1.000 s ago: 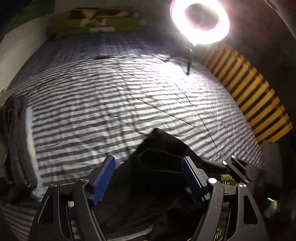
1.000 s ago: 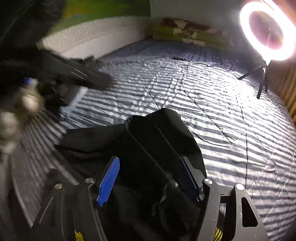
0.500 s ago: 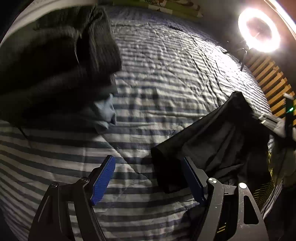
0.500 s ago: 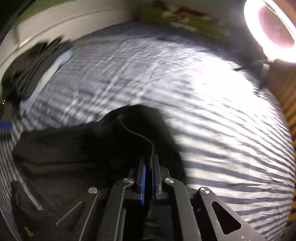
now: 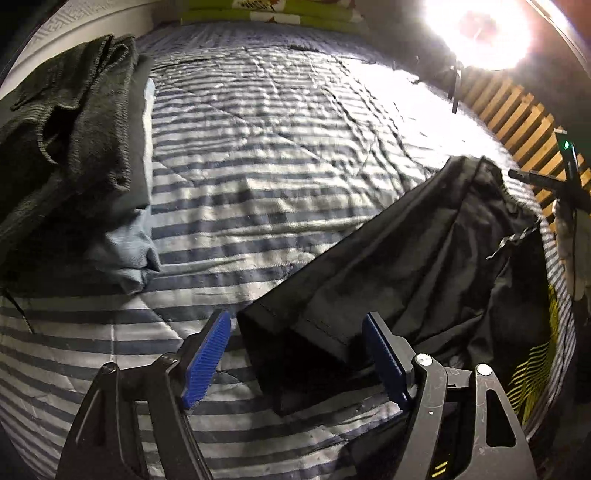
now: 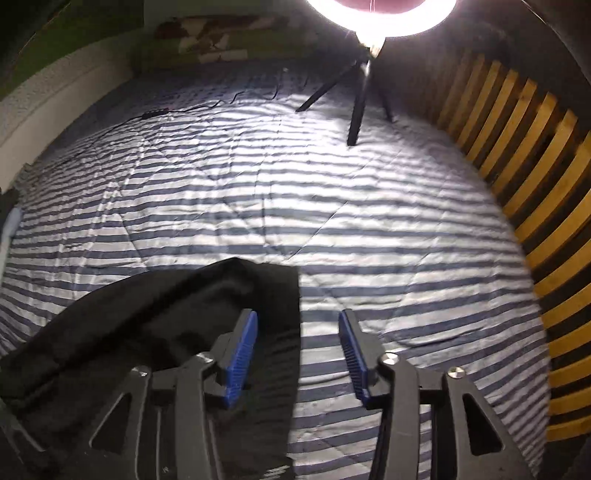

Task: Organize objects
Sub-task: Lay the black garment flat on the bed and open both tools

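Note:
A black garment (image 5: pixel 413 251) lies spread on the striped bed cover (image 5: pixel 258 147); it also shows in the right wrist view (image 6: pixel 155 314). My left gripper (image 5: pixel 295 354) is open, its blue pads on either side of the garment's hemmed end, low over the bed. My right gripper (image 6: pixel 297 354) is open and empty, over the garment's right edge; its left pad is over the cloth, its right pad over bare cover. The right gripper's body shows at the far right of the left wrist view (image 5: pixel 569 184).
A pile of folded clothes, dark green knit (image 5: pixel 62 122) over a light blue piece (image 5: pixel 125 251), lies at the bed's left. A ring light (image 6: pixel 380 14) on a tripod (image 6: pixel 354 96) stands on the bed. Wooden slats (image 6: pixel 524 166) run along the right. A cable (image 6: pixel 173 109) lies near the pillows (image 5: pixel 273 11).
My right gripper was shut on the black garment half a second ago and has now opened and let it go. My left gripper has swung left and come down over the garment's hem.

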{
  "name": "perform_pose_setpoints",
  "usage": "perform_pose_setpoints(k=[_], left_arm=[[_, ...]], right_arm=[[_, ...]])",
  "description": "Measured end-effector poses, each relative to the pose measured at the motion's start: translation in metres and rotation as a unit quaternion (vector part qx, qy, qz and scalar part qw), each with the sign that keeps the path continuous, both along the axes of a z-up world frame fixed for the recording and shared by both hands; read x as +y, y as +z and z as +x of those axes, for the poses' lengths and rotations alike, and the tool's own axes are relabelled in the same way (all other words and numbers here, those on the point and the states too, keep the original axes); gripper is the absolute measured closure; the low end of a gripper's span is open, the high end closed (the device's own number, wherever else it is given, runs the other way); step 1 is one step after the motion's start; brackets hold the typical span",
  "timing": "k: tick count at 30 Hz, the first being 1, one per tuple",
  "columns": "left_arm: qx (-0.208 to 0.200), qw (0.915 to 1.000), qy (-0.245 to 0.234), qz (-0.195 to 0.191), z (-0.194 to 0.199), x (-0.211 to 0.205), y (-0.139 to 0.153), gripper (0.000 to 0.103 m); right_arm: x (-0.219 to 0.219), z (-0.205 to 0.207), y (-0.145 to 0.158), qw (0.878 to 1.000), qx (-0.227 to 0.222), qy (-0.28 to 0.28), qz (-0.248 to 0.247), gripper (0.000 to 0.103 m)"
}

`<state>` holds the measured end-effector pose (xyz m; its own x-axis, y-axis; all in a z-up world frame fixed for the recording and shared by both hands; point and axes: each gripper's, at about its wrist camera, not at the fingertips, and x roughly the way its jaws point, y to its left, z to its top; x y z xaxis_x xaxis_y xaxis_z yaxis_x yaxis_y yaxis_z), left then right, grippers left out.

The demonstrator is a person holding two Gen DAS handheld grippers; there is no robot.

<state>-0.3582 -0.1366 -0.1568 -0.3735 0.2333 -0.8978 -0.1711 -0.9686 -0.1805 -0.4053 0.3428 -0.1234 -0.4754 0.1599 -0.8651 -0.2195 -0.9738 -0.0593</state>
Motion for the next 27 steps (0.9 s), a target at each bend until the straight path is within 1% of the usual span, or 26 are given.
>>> perform_pose_setpoints(k=[1,3,4,5,6,7,8,9,10,11,12,13,15,16,18,19,20,21,22,23,24,25,27], left_arm=[[-0.002,1.0000,-0.005,-0.003,0.000,0.003,-0.002,0.035],[0.000,0.9998,-0.014,-0.012,0.000,0.008,-0.004,0.037],[0.005,0.9994,-0.024,-0.024,0.001,0.013,-0.005,0.042],[0.007,0.9990,-0.030,-0.033,0.001,0.016,-0.007,0.058],[0.005,0.9984,-0.035,-0.045,0.000,0.020,-0.010,0.071],[0.002,0.9971,-0.041,-0.064,-0.001,0.023,-0.014,0.094],[0.006,0.9963,-0.043,-0.074,-0.001,0.026,-0.014,0.097],[0.012,0.9951,-0.051,-0.084,0.000,0.027,-0.012,0.098],[0.016,0.9947,-0.055,-0.086,0.000,0.027,-0.010,0.098],[0.026,0.9936,-0.058,-0.093,0.002,0.026,-0.005,0.098],[0.035,0.9926,-0.055,-0.102,0.001,0.026,-0.001,0.099],[0.044,0.9918,-0.050,-0.109,0.000,0.024,0.005,0.099],[0.064,0.9915,-0.029,-0.110,-0.006,0.017,0.017,0.099],[0.076,0.9910,-0.010,-0.109,-0.014,0.012,0.024,0.099],[0.085,0.9901,0.017,-0.110,-0.031,0.006,0.028,0.097],[0.092,0.9872,0.039,-0.124,-0.041,0.005,0.028,0.095],[0.099,0.9796,0.071,-0.160,-0.055,0.003,0.026,0.088],[0.091,0.9770,0.084,-0.173,-0.065,0.002,0.023,0.078],[0.076,0.9793,0.095,-0.162,-0.075,-0.003,0.022,0.054],[0.072,0.9830,0.104,-0.132,-0.077,-0.009,0.024,0.050],[0.078,0.9844,0.113,-0.110,-0.074,-0.013,0.029,0.050],[0.083,0.9847,0.115,-0.101,-0.068,-0.015,0.034,0.050],[0.081,0.9890,0.090,-0.085,-0.051,-0.015,0.042,0.050]], right_arm=[[-0.001,-0.002,-0.004,1.000,-0.002,-0.002,-0.004,0.058],[-0.003,-0.010,-0.015,1.000,-0.013,0.002,-0.009,0.057],[-0.005,-0.015,-0.019,1.000,-0.018,0.004,-0.013,0.056],[-0.007,-0.021,-0.025,1.000,-0.025,0.004,-0.016,0.055],[-0.008,-0.025,-0.030,0.999,-0.030,0.004,-0.013,0.055],[-0.012,-0.028,-0.036,0.999,-0.033,0.005,-0.006,0.055],[-0.016,-0.030,-0.039,0.999,-0.034,0.009,0.002,0.055],[-0.019,-0.032,-0.042,0.999,-0.036,0.014,0.009,0.058],[-0.023,-0.033,-0.044,0.999,-0.034,0.019,0.013,0.074],[-0.024,-0.034,-0.044,0.999,-0.035,0.023,0.012,0.079],[-0.026,-0.034,-0.044,0.999,-0.032,0.023,0.017,0.080],[-0.027,-0.034,-0.041,0.999,-0.025,0.025,0.026,0.084],[-0.027,-0.034,-0.035,0.999,-0.011,0.025,0.033,0.085],[-0.023,-0.035,-0.032,0.999,-0.002,0.017,0.029,0.085],[-0.018,-0.039,-0.030,1.000,0.008,-0.002,0.026,0.085],[-0.016,-0.041,-0.030,1.000,0.009,-0.010,0.028,0.085],[-0.015,-0.044,-0.031,0.999,0.006,-0.021,0.036,0.082],[-0.014,-0.047,-0.033,0.999,0.000,-0.030,0.040,0.081],[-0.012,-0.048,-0.034,0.999,-0.008,-0.027,0.025,0.078],[-0.010,-0.048,-0.034,0.999,-0.013,-0.024,0.016,0.074],[-0.008,-0.045,-0.033,1.000,-0.017,-0.019,0.007,0.072],[-0.007,-0.041,-0.029,1.000,-0.015,-0.016,0.007,0.069],[-0.002,-0.031,-0.019,1.000,-0.010,-0.007,0.016,0.068]])
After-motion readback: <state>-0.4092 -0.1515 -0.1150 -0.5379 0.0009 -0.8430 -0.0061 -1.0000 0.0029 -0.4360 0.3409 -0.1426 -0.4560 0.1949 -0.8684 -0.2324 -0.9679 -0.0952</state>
